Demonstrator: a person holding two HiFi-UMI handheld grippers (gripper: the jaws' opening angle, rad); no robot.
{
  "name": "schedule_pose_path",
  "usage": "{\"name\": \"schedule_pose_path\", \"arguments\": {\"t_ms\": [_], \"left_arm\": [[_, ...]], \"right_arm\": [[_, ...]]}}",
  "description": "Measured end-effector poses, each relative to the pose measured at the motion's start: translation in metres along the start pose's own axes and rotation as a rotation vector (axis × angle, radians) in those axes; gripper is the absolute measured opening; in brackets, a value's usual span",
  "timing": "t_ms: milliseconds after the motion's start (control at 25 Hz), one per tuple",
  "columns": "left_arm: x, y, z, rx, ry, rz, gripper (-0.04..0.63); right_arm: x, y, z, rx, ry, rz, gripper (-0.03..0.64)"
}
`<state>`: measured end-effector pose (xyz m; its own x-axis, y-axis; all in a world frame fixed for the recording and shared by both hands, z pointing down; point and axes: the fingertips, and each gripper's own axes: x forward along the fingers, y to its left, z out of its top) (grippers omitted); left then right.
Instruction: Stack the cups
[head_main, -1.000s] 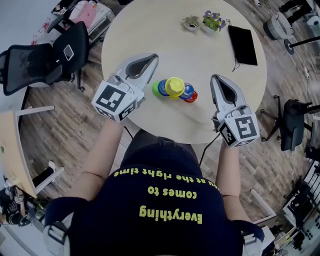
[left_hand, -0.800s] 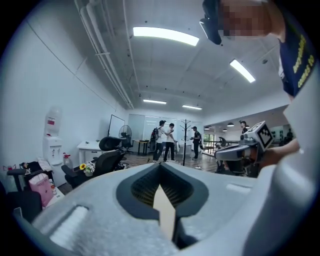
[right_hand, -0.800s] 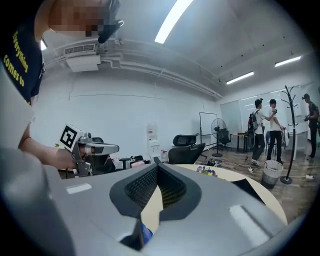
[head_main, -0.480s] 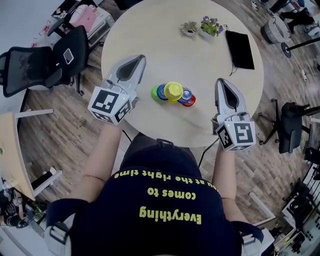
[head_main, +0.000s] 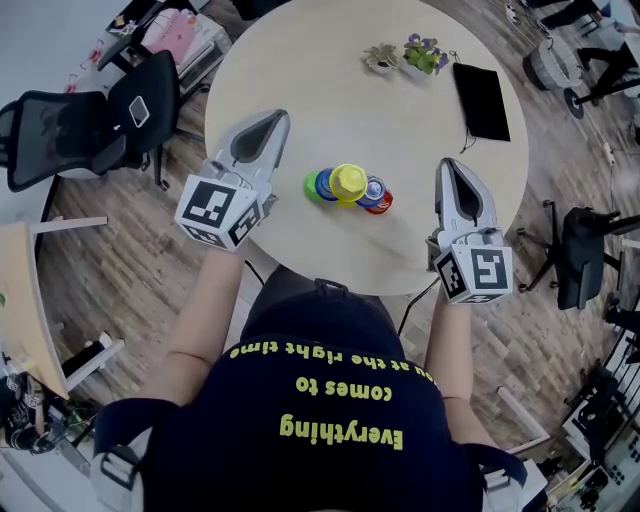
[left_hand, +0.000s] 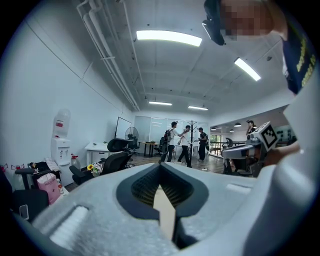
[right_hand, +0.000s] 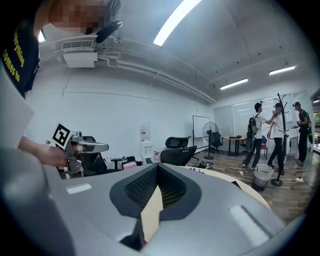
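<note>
Several small cups stand bunched together near the table's front edge: a green cup (head_main: 311, 186), a blue one (head_main: 325, 182), a yellow one (head_main: 349, 180) rising highest, and a red one (head_main: 384, 202) at the right end. My left gripper (head_main: 275, 118) lies to the left of the bunch, shut and holding nothing. My right gripper (head_main: 447, 164) lies to the right of it, also shut and holding nothing. Neither touches a cup. In the left gripper view the jaws (left_hand: 161, 166) meet, and so do they in the right gripper view (right_hand: 158, 168); the cups do not show in either.
The round pale table (head_main: 300, 60) bears two little potted plants (head_main: 381, 52) (head_main: 425, 48) and a black tablet (head_main: 481, 98) at the far right. A black office chair (head_main: 90, 118) stands to the left of the table. Several people stand far off in the room.
My left gripper has drawn leftward, away from the cups. The right gripper has shifted only slightly. The cups have stayed as they were.
</note>
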<state>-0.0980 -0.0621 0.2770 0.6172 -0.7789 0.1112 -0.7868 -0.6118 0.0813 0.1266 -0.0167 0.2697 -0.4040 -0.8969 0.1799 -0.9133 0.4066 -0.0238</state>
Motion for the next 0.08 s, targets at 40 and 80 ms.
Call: {"name": "schedule_pose_path", "arguments": {"t_ms": [40, 80], "left_arm": [[-0.0008, -0.0003, 0.0004, 0.000, -0.001, 0.002, 0.002], [-0.0017, -0.0007, 0.0008, 0.000, -0.001, 0.003, 0.002]], "right_arm": [[-0.0008, 0.0003, 0.0004, -0.002, 0.000, -0.001, 0.011], [-0.0018, 0.0005, 0.0010, -0.005, 0.000, -0.002, 0.011]]}}
